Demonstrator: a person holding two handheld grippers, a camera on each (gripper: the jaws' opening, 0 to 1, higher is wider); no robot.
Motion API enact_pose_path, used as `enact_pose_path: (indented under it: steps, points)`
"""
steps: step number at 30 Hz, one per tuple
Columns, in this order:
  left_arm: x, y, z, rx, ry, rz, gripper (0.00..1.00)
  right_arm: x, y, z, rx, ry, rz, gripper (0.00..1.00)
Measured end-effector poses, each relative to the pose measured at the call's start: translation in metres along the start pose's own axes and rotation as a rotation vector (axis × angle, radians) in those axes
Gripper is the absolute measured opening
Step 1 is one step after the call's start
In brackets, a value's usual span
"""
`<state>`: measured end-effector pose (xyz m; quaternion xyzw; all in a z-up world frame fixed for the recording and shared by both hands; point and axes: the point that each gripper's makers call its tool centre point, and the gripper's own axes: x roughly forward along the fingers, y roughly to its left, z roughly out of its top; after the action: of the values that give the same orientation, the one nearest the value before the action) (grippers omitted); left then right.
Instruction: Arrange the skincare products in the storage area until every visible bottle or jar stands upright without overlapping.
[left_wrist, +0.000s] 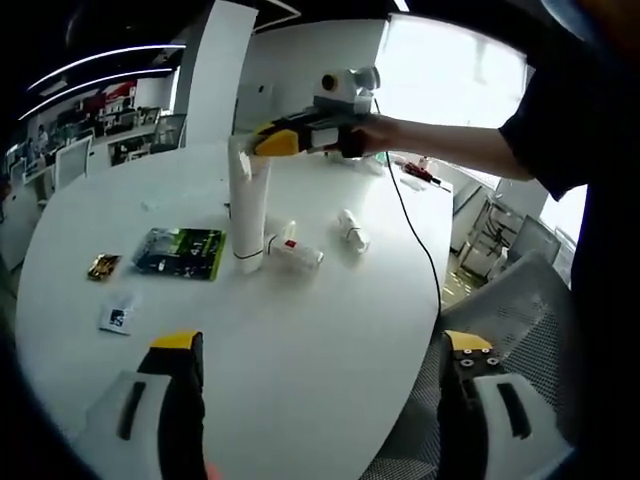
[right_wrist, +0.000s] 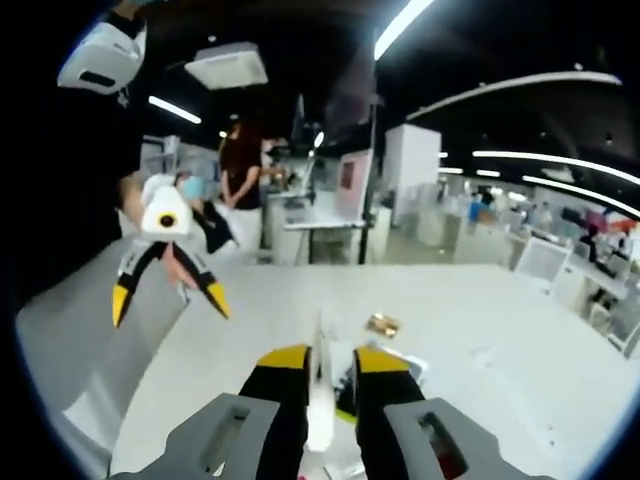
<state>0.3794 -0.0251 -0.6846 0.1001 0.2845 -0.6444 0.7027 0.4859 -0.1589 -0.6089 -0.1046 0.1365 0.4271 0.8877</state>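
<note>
White table (left_wrist: 330, 330), tall tube (left_wrist: 247, 205) pinched in right claw (left_wrist: 250, 143)

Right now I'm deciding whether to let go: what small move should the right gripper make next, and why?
Probably open the right gripper slowly and lift clear. The tall white tube it pinches looks upright with its base on the table. A small bottle lies against that base, so release gently.

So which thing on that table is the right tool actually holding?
Look at the big white round table, near its middle beside the flat green packet. The tall white plastic tube standing upright there is it, clamped near its top by the right tool, while the small white bottles nearby lie flat.
</note>
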Motion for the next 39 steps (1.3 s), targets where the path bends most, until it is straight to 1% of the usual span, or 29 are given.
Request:
enact_pose_path:
  steps: [3,5,8,11,14,16,17,19,20,22,24,25,27,29,32,34,35,37,39]
  points:
    - [0.000,-0.002,0.003,0.003,-0.011,-0.005,0.92,-0.008,-0.001,0.006,0.023,-0.007,-0.016,0.08]
    - [0.000,-0.002,0.004,0.008,-0.014,-0.007,0.92,-0.014,-0.005,0.011,0.062,-0.019,-0.049,0.10]
    - [-0.004,-0.003,0.008,0.015,-0.023,-0.006,0.93,-0.022,-0.010,0.017,0.087,-0.028,-0.097,0.11]
    - [-0.010,-0.001,0.013,0.018,-0.037,0.004,0.94,-0.030,-0.008,0.023,0.108,-0.031,-0.143,0.15]
    - [-0.016,0.002,0.013,0.016,-0.046,0.016,0.94,-0.033,-0.002,0.023,0.131,-0.025,-0.169,0.20]
    - [-0.021,0.006,0.013,0.010,-0.050,0.031,0.94,-0.036,0.005,0.020,0.153,-0.006,-0.184,0.23]
    - [-0.023,0.007,0.013,0.007,-0.052,0.035,0.94,-0.037,0.009,0.017,0.176,0.010,-0.199,0.26]
    - [-0.026,0.010,0.013,0.001,-0.054,0.049,0.94,-0.039,0.014,0.013,0.183,0.029,-0.213,0.31]
    - [-0.029,0.012,0.011,-0.003,-0.047,0.059,0.93,-0.042,0.018,0.011,0.203,0.042,-0.229,0.33]
    - [-0.034,0.016,0.008,-0.008,-0.038,0.077,0.93,-0.046,0.022,0.009,0.244,0.046,-0.267,0.35]
    - [-0.039,0.019,0.007,-0.020,-0.045,0.088,0.93,-0.051,0.023,0.008,0.282,0.039,-0.323,0.36]
    - [-0.042,0.022,0.007,-0.036,-0.054,0.096,0.92,-0.053,0.025,0.007,0.298,0.042,-0.337,0.36]
    - [-0.048,0.026,0.005,-0.060,-0.065,0.113,0.92,-0.056,0.030,0.004,0.297,0.050,-0.352,0.38]
    - [-0.053,0.030,0.003,-0.066,-0.068,0.129,0.92,-0.057,0.039,0.000,0.306,0.073,-0.356,0.39]
    - [-0.059,0.035,0.000,-0.076,-0.068,0.150,0.92,-0.058,0.052,-0.006,0.312,0.107,-0.365,0.44]
    - [-0.064,0.039,-0.001,-0.082,-0.071,0.163,0.92,-0.059,0.056,-0.010,0.320,0.131,-0.374,0.47]
    - [-0.066,0.041,-0.001,-0.090,-0.075,0.171,0.92,-0.059,0.058,-0.013,0.336,0.143,-0.391,0.47]
    - [-0.070,0.043,-0.001,-0.107,-0.081,0.185,0.91,-0.061,0.060,-0.015,0.357,0.149,-0.410,0.48]
    - [-0.072,0.044,0.000,-0.108,-0.090,0.192,0.92,-0.062,0.062,-0.015,0.372,0.136,-0.434,0.51]
